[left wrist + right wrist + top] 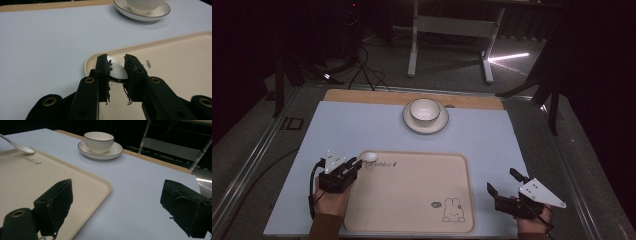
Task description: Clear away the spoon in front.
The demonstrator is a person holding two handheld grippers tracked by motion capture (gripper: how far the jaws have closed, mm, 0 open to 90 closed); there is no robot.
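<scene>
1. The left hand-held gripper [351, 167] is clamped on the handle of a white spoon [368, 156], its jaws pressed against either side of it, as the left gripper view shows [117, 72].
2. The spoon's bowl pokes out just past the jaw tips, over the far left corner of a beige tray [412, 200] that lies directly ahead of this hand-held gripper.
3. Well beyond it, to the far right, a white cup [425, 110] sits on a saucer [409, 120] near the desk's [362, 125] far edge.
4. The right hand-held gripper [502, 183] has its jaws wide apart with nothing between them, resting just right of the tray.
5. From the right gripper view, the cup [98, 140] stands ahead and to its left.
</scene>
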